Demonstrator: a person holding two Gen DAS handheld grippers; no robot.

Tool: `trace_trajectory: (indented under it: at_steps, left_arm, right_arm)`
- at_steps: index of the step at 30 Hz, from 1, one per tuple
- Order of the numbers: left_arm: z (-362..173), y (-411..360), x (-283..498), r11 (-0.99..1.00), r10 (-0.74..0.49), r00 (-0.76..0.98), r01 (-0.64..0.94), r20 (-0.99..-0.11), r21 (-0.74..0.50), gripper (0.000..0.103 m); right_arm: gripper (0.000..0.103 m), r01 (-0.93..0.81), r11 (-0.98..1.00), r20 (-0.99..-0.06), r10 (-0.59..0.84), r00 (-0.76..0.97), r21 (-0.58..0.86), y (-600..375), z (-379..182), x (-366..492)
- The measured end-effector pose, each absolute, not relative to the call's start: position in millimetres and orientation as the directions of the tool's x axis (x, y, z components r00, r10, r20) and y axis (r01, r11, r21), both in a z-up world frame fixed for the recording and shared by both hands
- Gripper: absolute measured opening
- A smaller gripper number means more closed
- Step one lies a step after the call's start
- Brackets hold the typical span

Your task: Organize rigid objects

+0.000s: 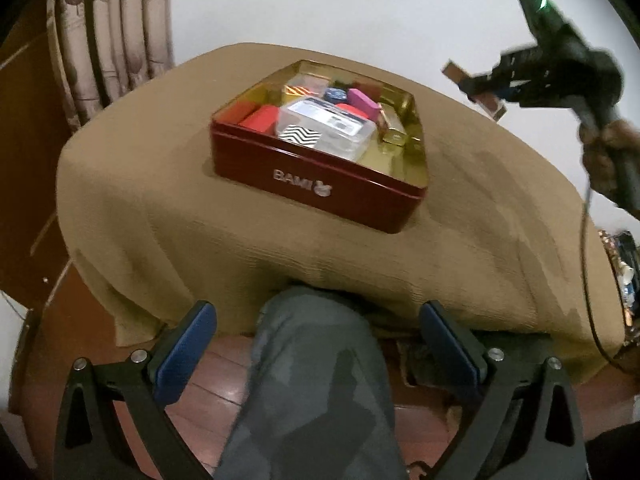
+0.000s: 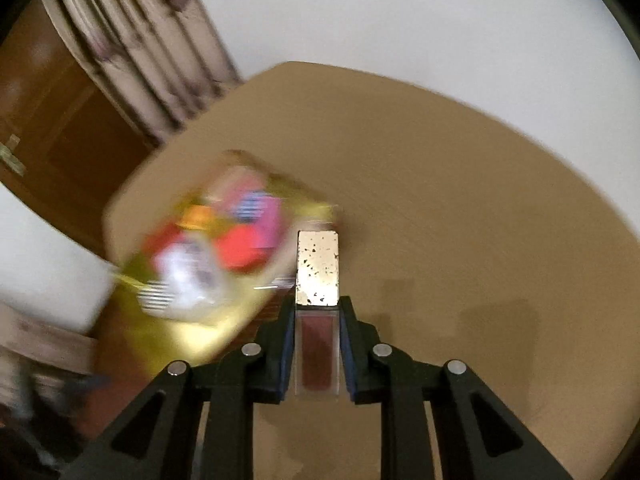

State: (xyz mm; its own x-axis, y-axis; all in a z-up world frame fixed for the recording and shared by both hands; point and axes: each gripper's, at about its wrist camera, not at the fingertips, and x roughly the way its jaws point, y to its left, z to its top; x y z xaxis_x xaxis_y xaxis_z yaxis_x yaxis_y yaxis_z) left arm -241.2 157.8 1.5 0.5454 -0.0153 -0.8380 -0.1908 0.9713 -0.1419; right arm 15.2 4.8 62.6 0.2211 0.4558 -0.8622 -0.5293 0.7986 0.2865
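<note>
A dark red tin box [image 1: 320, 184] with a gold inside stands on the tan-covered table [image 1: 160, 200]. It holds several small boxes, a clear plastic case [image 1: 326, 126] and a gold item [image 1: 394, 126]. My left gripper [image 1: 316, 344] is open and empty, low in front of the table edge, above a knee. My right gripper [image 2: 317, 320] is shut on a slim lip-gloss tube [image 2: 317, 292] with a speckled gold cap and dark red body. It is held high over the table, right of the blurred tin [image 2: 208, 256]. In the left wrist view the right gripper [image 1: 480, 84] is up at right.
A curtain [image 1: 112, 40] and a wooden door [image 1: 24, 160] are at the left behind the table. A white wall is behind. A cable [image 1: 584, 260] hangs from the right gripper. Clutter sits at the far right edge [image 1: 624, 272].
</note>
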Motion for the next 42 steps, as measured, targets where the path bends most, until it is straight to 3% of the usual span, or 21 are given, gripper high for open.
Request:
trace_trajectory:
  at_steps: [4, 15, 24, 34, 37, 42]
  left_arm:
    - [10.9, 157.3, -244.3, 0.982, 0.046, 0.561, -0.178, -0.826, -0.066, 0.1]
    - [31.6, 173.7, -257.9, 0.987, 0.085, 0.635, -0.157, -0.768, -0.02, 0.101]
    - [32.9, 189.7, -260.7, 0.983, 0.05, 0.622, -0.167, -0.781, -0.07, 0.101]
    - [34.4, 203.0, -261.8, 0.968, 0.009, 0.627, -0.2, -0.779, -0.15, 0.101]
    - [35.1, 207.8, -261.9, 0.962, 0.011, 0.632, -0.217, -0.775, -0.163, 0.101]
    - [36.5, 214.3, -261.6, 0.957, 0.042, 0.64, -0.246, -0.767, -0.153, 0.101]
  right_arm:
    - [0.02, -0.456, 0.779, -0.829, 0.541, 0.141, 0.431, 31.0, 66.9, -7.8]
    - [0.02, -0.093, 0.834, -0.822, 0.552, 0.141, 0.544, 62.4, 8.3, -20.4]
    - [0.023, 0.037, 0.869, -0.856, 0.477, 0.2, 0.493, 71.5, -7.1, -28.9]
    - [0.023, 0.011, 0.886, -0.854, 0.443, 0.274, 0.463, 73.4, 3.1, -37.2]
    - [0.023, -0.093, 0.845, -0.78, 0.524, 0.344, 0.527, 70.0, 16.6, -57.9]
    - [0.025, -0.303, 0.865, -0.691, 0.501, 0.521, 0.399, 73.8, 41.0, -112.0]
